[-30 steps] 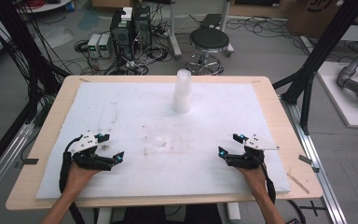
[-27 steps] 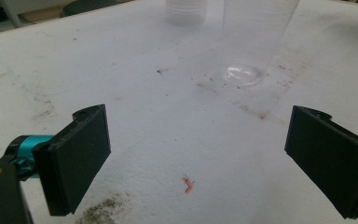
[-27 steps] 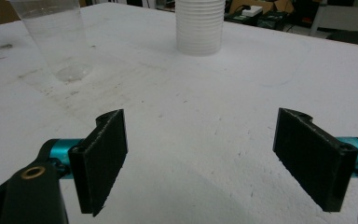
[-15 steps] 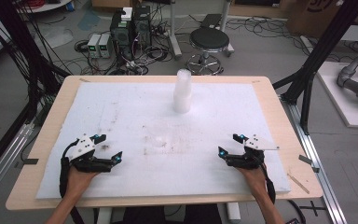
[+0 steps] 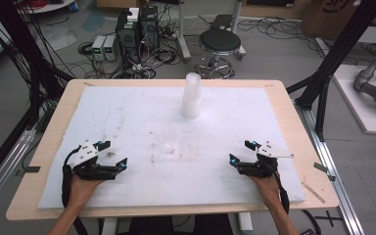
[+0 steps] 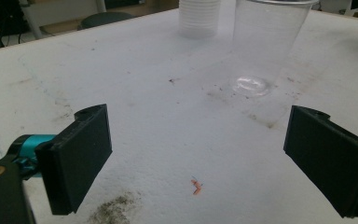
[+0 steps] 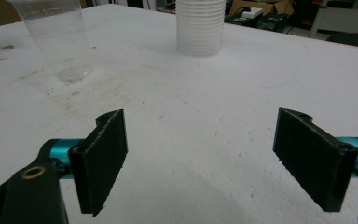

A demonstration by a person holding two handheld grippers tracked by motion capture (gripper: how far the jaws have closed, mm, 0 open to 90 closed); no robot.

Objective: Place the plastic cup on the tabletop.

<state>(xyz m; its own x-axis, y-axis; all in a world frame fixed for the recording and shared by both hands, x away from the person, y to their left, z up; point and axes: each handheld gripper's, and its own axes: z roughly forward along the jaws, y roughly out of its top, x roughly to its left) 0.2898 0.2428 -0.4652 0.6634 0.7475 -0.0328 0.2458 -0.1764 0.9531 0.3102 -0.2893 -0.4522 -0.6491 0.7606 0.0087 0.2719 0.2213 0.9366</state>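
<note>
Left gripper (image 5: pixel 113 155) low over the white mat (image 5: pixel 127 112) at about 8 o'clock on the table (image 5: pixel 54 122), jaws spread wide with nothing between them. Right gripper (image 5: pixel 241 152) at about 4 o'clock, jaws likewise wide apart and empty. Single clear cup (image 6: pixel 265 46) upright on the mat near its centre, between the two grippers and well apart from both; from the left gripper view it sits at 1 o'clock beyond the jaws, from the right gripper view (image 7: pixel 58 37) at 11 o'clock. Stack of cups (image 5: pixel 192 96) upright at 12 o'clock, toward the far edge. Mat shows dark smudges near centre.
</note>
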